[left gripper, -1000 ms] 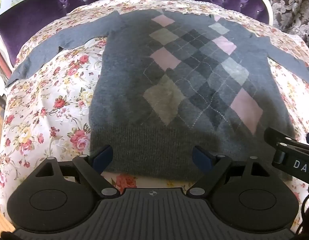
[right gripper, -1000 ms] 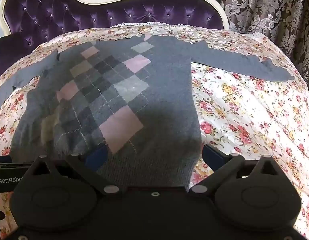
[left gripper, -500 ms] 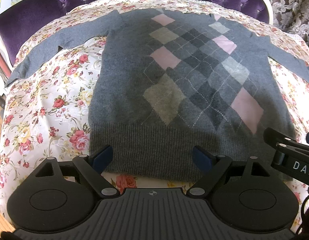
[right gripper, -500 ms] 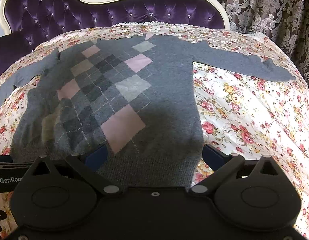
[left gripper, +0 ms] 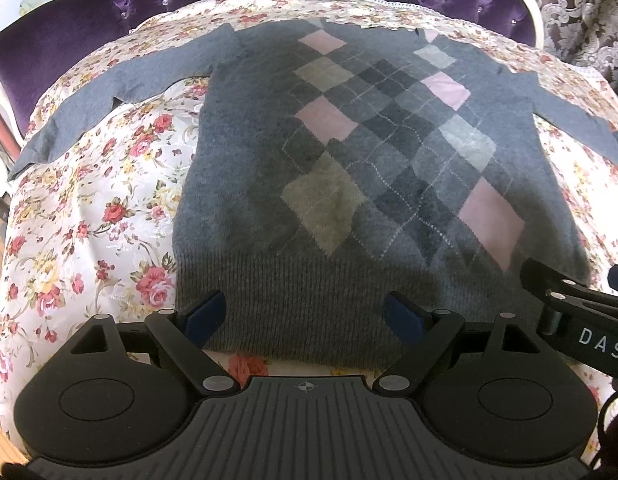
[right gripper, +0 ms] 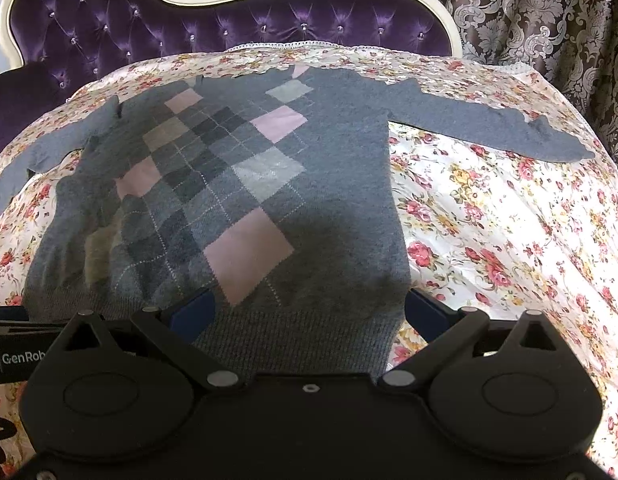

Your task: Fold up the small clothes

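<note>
A small grey sweater (left gripper: pixel 349 168) (right gripper: pixel 269 184) with a pink, beige and dark argyle front lies flat on a floral sheet, both sleeves spread out sideways. My left gripper (left gripper: pixel 305 314) hovers open over the left part of the ribbed hem, its blue pads wide apart with nothing between them. My right gripper (right gripper: pixel 309 312) stands open over the hem's right corner, its pads also apart and empty. The left sleeve (left gripper: pixel 109 92) reaches toward the sheet's left edge, the right sleeve (right gripper: pixel 489 128) toward the right edge.
The floral sheet (right gripper: pixel 509 240) covers a rounded seat with a purple tufted back (right gripper: pixel 229 20) in a cream frame. A patterned curtain (right gripper: pixel 549 20) hangs behind at right. The right gripper's body (left gripper: pixel 577 320) shows at the left wrist view's right edge.
</note>
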